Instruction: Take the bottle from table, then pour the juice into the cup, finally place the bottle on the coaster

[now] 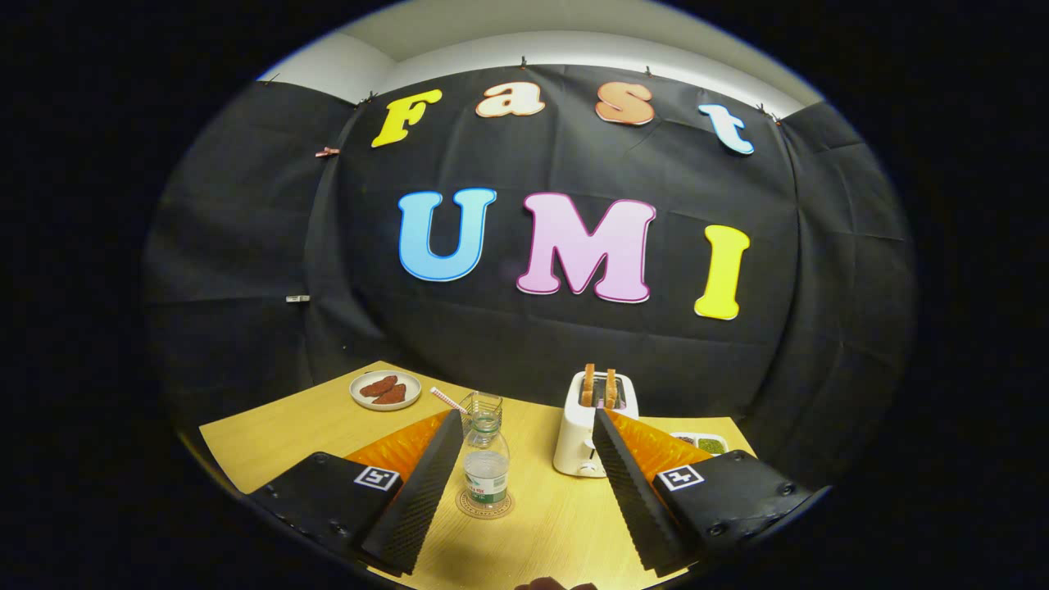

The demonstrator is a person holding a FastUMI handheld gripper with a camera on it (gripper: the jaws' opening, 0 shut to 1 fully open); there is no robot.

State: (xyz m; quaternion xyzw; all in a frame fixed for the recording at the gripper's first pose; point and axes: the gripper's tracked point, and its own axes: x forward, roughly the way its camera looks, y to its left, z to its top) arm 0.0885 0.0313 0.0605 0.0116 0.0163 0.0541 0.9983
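A small clear bottle (pixel 486 463) with a green and white label stands upright on a round coaster (pixel 485 504) on the wooden table (pixel 541 524). It has no cap and holds some clear liquid. A clear glass cup (pixel 482 406) stands just behind it. My gripper (pixel 524 422) is open, its fingers spread wide on either side. The bottle stands between them, close to the left finger (pixel 422 487), and neither finger touches it.
A white toaster (pixel 583 430) with two slices of toast stands beyond the right finger. A plate with brownish food (pixel 385 390) sits at the far left. A striped straw (pixel 447 399) lies near the cup. A tray with green food (pixel 705 443) is at the far right.
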